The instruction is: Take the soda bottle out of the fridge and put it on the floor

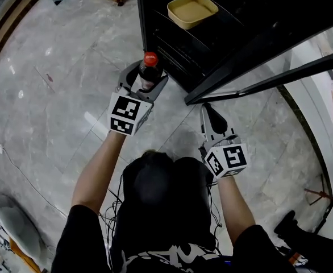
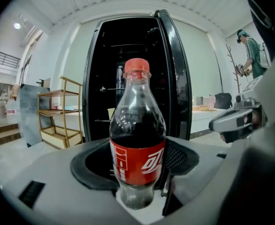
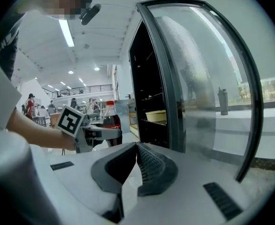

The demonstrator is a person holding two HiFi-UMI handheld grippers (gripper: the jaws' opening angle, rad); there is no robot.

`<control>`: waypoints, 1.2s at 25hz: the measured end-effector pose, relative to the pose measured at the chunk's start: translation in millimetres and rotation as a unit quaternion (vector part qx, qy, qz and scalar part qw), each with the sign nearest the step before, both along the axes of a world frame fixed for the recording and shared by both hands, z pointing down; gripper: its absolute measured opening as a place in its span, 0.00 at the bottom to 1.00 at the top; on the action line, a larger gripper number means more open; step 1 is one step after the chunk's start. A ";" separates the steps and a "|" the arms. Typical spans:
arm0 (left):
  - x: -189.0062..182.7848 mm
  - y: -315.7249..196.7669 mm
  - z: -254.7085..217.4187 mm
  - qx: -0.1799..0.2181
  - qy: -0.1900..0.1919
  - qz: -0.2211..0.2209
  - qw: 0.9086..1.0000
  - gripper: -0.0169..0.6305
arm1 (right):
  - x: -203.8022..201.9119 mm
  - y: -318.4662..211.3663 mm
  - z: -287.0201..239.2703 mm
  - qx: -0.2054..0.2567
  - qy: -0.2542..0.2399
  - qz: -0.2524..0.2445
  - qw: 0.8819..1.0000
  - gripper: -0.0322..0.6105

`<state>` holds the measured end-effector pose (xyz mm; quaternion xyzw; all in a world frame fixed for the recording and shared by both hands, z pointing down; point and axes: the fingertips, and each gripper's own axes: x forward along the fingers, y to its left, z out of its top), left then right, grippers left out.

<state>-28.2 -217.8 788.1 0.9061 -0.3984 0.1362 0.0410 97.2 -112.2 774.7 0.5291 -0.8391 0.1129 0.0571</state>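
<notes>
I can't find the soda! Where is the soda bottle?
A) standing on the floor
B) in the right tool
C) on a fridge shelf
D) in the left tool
D: the left tool grips the soda bottle outside the open fridge; the right tool is shut, empty.

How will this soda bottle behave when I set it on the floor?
Probably tippy: the bottle is tall and narrow. Likely fairly heavy: dark soda fills it above the label. Smooth plastic may slide on the glossy floor.
</notes>
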 end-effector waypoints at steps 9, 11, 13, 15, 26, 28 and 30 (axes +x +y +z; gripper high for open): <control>1.1 19.0 90.1 0.006 0.005 0.008 1.000 0.51 | 9.5 0.9 89.2 0.022 0.003 0.000 1.000 0.09; -1.0 21.7 106.8 0.012 0.002 0.003 1.000 0.51 | 10.6 1.4 105.4 0.026 0.003 -0.002 1.000 0.09; -1.0 23.8 122.4 0.017 -0.001 0.001 1.000 0.51 | 12.8 0.3 116.5 0.032 0.006 -0.008 0.999 0.09; -1.4 26.4 136.4 0.016 0.000 0.000 1.000 0.51 | 15.9 -3.0 122.8 0.039 0.008 -0.012 0.999 0.09; -2.9 38.3 204.4 0.009 0.007 -0.022 1.000 0.51 | 23.6 -14.1 163.4 0.038 0.008 -0.037 0.999 0.09; -1.5 41.1 218.7 0.004 0.007 -0.022 1.000 0.51 | 23.9 -14.3 172.1 0.034 0.009 -0.041 0.999 0.09; 0.2 43.3 233.9 -0.002 0.007 -0.023 1.000 0.51 | 26.1 -15.0 182.1 0.029 0.007 -0.042 0.999 0.09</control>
